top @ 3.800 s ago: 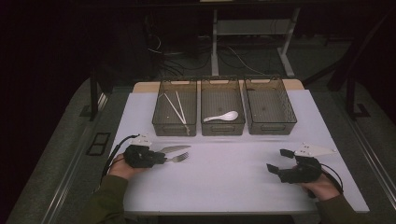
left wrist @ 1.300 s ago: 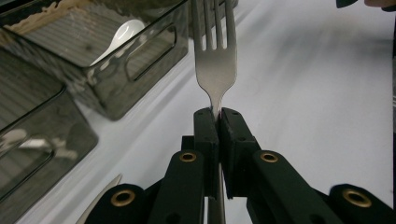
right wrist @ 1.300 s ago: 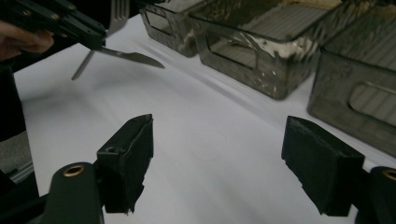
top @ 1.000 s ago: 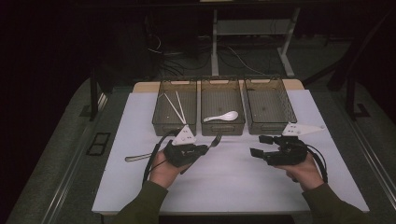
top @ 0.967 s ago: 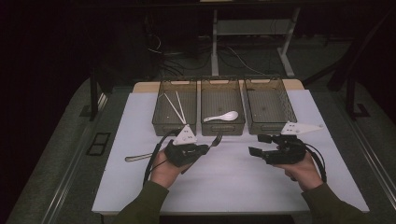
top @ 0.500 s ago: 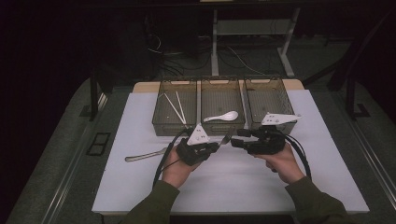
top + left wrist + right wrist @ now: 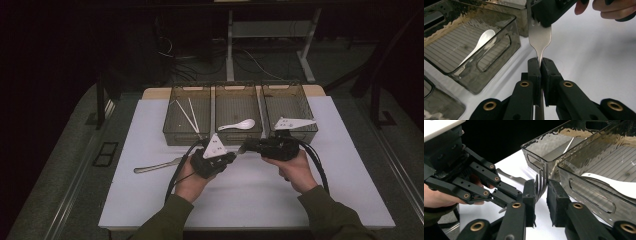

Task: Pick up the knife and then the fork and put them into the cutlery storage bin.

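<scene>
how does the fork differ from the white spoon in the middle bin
The fork is shiny metal with tines; the white spoon is matte white with a rounded bowl. The fork is lifted off the table, its neck clamped in the left hand-held gripper, its tines between the jaws of the right hand-held gripper, which have just been closing; the spoon lies flat, untouched, in the middle bin. Both are single eating utensils.

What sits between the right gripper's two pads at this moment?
The fork's tines, seen in the right gripper view; the left gripper clamps its neck.
</scene>
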`<action>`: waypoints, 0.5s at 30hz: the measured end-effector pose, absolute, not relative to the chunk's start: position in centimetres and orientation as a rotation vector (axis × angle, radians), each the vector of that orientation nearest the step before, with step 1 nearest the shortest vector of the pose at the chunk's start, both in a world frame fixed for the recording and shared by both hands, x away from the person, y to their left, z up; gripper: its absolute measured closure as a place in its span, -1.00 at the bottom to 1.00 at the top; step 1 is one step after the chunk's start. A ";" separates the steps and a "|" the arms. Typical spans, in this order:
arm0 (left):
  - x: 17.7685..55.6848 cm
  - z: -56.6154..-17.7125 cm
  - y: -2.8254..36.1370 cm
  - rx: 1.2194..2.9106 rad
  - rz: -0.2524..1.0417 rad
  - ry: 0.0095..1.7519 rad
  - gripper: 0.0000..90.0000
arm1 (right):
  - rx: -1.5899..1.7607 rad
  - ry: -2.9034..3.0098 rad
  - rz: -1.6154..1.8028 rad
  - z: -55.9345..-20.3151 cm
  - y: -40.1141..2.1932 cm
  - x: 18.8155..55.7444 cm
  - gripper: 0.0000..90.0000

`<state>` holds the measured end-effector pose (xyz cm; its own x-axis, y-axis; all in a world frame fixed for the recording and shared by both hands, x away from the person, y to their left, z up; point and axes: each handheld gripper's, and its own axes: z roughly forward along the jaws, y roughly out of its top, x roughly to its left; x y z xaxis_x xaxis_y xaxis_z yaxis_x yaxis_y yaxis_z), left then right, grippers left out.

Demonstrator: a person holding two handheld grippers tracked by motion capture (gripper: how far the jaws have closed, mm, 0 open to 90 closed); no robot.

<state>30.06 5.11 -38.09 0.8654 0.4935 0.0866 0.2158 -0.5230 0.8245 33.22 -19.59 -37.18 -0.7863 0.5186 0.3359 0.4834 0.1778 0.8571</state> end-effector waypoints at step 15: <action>30.2 -38.3 6.2 2.022 0.312 0.536 0.69 | 0.984 2.324 1.702 -36.8 -19.8 32.9 0.97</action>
